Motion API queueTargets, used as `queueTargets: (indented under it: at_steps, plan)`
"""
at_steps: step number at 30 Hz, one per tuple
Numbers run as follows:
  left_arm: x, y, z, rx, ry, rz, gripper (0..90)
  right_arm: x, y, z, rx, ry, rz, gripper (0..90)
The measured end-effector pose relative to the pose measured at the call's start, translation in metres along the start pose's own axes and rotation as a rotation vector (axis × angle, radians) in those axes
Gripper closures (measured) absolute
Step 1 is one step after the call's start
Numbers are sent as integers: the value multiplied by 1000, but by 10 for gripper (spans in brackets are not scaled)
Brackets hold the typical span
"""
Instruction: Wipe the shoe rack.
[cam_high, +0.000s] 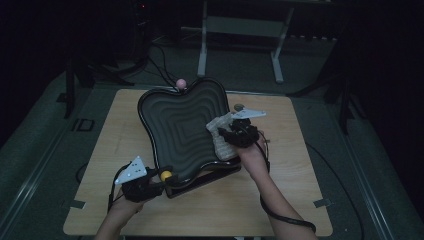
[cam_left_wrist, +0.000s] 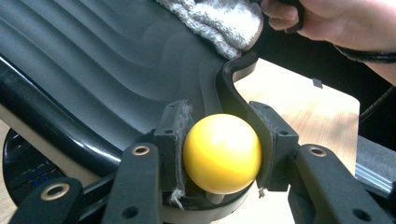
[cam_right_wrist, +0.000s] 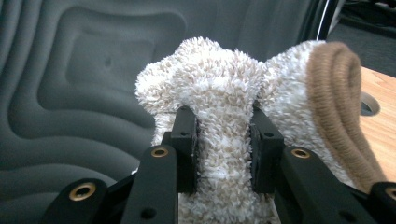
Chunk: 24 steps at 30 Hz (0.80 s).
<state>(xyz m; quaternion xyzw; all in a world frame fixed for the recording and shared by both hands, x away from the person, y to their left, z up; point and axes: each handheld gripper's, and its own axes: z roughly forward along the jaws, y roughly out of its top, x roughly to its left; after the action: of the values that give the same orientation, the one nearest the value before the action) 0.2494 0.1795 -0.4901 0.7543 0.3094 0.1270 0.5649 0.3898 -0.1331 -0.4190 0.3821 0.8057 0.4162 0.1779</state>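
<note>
We see the left gripper (cam_high: 159, 183) at the near edge of the black ridged tray (cam_high: 175, 120), its jaws clamped on a yellow ball (cam_high: 165, 175). In the left gripper view the yellow ball (cam_left_wrist: 222, 154) sits squeezed between the two pads, right against the tray's raised rim (cam_left_wrist: 229, 88). The tray is tilted, its near edge propped on a dark base (cam_high: 210, 179) on the wooden table (cam_high: 295, 165). Over on the right, the right gripper (cam_high: 226, 131) is closed on a fluffy white cloth (cam_high: 222, 142) lying against the tray's right side. The right gripper view shows the cloth (cam_right_wrist: 219, 88) bunched up and pinched tight between the pads, with a brown trim (cam_right_wrist: 341, 93) curling beside it. A pink ball (cam_high: 181, 82) sits at the tray's far edge.
</note>
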Motion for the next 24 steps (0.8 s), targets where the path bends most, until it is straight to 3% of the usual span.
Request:
queueTargets:
  at_steps: [3, 7, 9, 10, 11, 13, 18, 24]
  plan:
    - [0, 0, 0, -2, -2, -2, 592, -5, 14, -2, -19, 7, 17, 688]
    - [1, 0, 0, 4, -4, 1, 592, -9, 44, -5, -59, 15, 6, 688]
    - [1, 1, 0, 5, -6, 1, 592, -9, 51, -6, -67, 16, 4, 687]
    - [1, 1, 0, 7, -6, 3, 592, -9, 70, -4, -90, 26, 3, 686]
    - [1, 1, 0, 8, -6, 5, 592, -9, 78, -2, -97, 29, 6, 674]
    - [1, 1, 0, 5, -5, 5, 592, -9, 92, 5, -102, 60, 8, 674]
    - [1, 0, 0, 3, -7, 8, 592, 0, 119, 28, -95, 25, 13, 677]
    - [1, 0, 0, 2, -8, 9, 592, 2, 128, 57, -56, -8, 26, 676]
